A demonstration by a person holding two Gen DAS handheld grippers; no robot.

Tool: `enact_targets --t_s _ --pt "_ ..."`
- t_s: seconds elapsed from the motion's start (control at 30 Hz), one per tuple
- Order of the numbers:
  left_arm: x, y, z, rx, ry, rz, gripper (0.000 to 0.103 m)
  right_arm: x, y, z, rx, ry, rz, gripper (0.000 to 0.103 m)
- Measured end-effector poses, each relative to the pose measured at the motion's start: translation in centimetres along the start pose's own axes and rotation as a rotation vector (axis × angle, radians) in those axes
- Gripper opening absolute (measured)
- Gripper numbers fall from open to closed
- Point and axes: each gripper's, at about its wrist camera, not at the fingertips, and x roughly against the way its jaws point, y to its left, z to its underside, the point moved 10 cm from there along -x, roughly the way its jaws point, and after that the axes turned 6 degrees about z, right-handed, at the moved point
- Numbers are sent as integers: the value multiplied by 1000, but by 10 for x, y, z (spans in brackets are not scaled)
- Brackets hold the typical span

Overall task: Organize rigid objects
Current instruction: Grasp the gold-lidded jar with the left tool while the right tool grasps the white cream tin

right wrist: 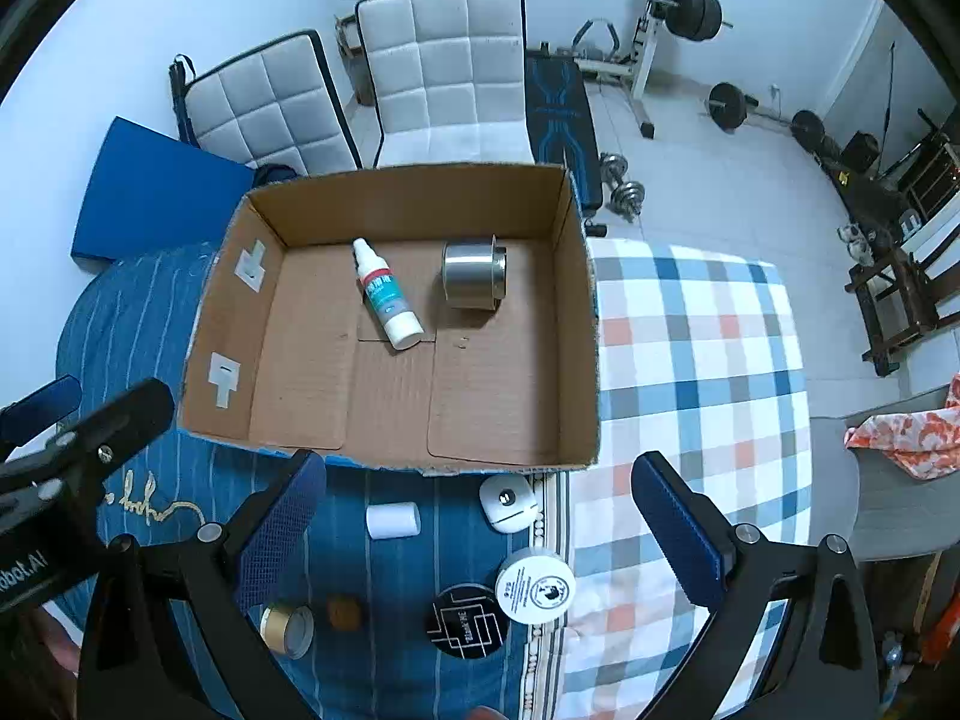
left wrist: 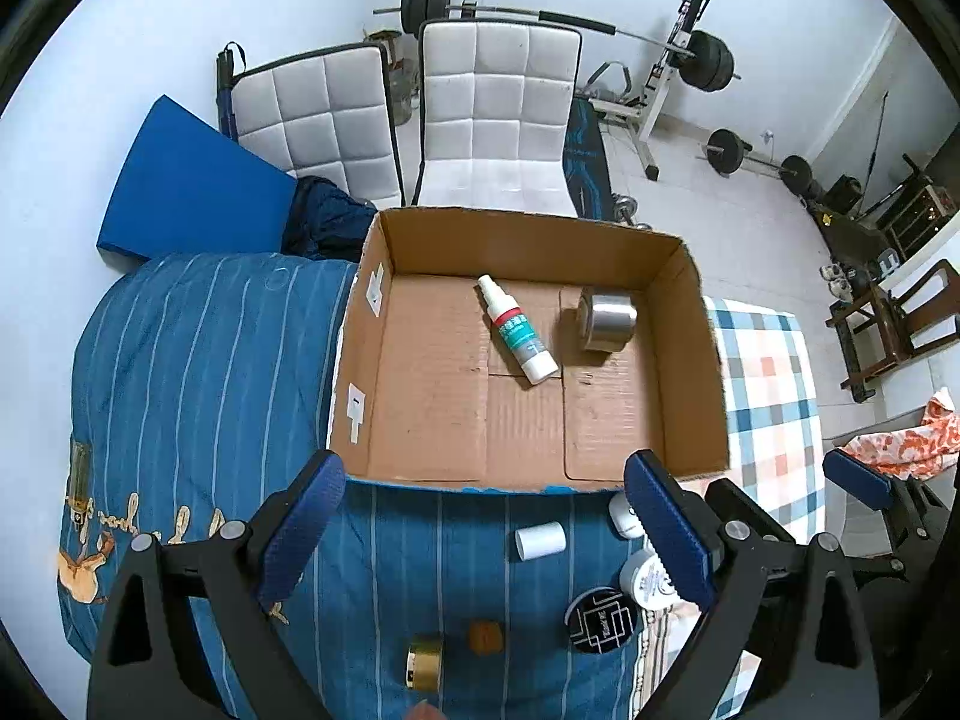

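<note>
An open cardboard box (left wrist: 690, 300) (right wrist: 576, 276) lies on the bed. In it are a white spray bottle (left wrist: 517, 330) (right wrist: 385, 294) and a silver tin (left wrist: 606, 318) (right wrist: 474, 275), both on their sides. In front of the box lie a white cylinder (left wrist: 540, 541) (right wrist: 393, 520), a white rounded case (right wrist: 507, 503), a white round jar (right wrist: 535, 585), a black round tin (left wrist: 602, 621) (right wrist: 467, 621), a brown cork-like piece (left wrist: 485, 636) (right wrist: 344, 611) and a gold jar (left wrist: 425, 662) (right wrist: 287, 630). My left gripper (left wrist: 486, 534) and right gripper (right wrist: 480, 534) are open and empty above these items.
The bed has a blue striped blanket (left wrist: 198, 372) and a checked blanket (right wrist: 690, 360). Two white quilted chairs (left wrist: 498, 114) stand behind the box. Weights and a bench (right wrist: 690, 0) fill the back of the room. A blue pad (left wrist: 192, 180) leans at the left.
</note>
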Motion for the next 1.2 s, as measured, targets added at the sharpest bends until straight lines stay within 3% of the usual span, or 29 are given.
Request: enact_targets --t_s 0.3,0.5,0.63,0.73,0.87,1.03,1.1,1.13,1.2 --pt "25 -8 13 -23 -29 12 96 30 -4 14 4 -37 -6 103" --pt "30 4 31 -28 -30 -30 96 31 -12 35 7 -8 -33 103" --pt "6 31 75 -35 57 -105 96 3 -24 73 -14 91 -55 103" --pt "-28 59 126 3 180 -143 96 -29 -40 107 -21 173 -25 103" --pt "-71 78 186 64 332 -125 96 -75 -61 149 -58 274 -12 103" --pt "-117 77 235 117 446 -85 95 -119 -63 175 -83 362 -32 103" --pt "-132 73 243 103 477 -88 91 -134 -58 179 -90 379 -38 103" --pt "-141 71 248 92 495 -90 83 -141 -55 179 -92 388 -37 103" --pt "-156 68 259 78 543 -91 36 -153 -51 179 -98 396 -37 103"
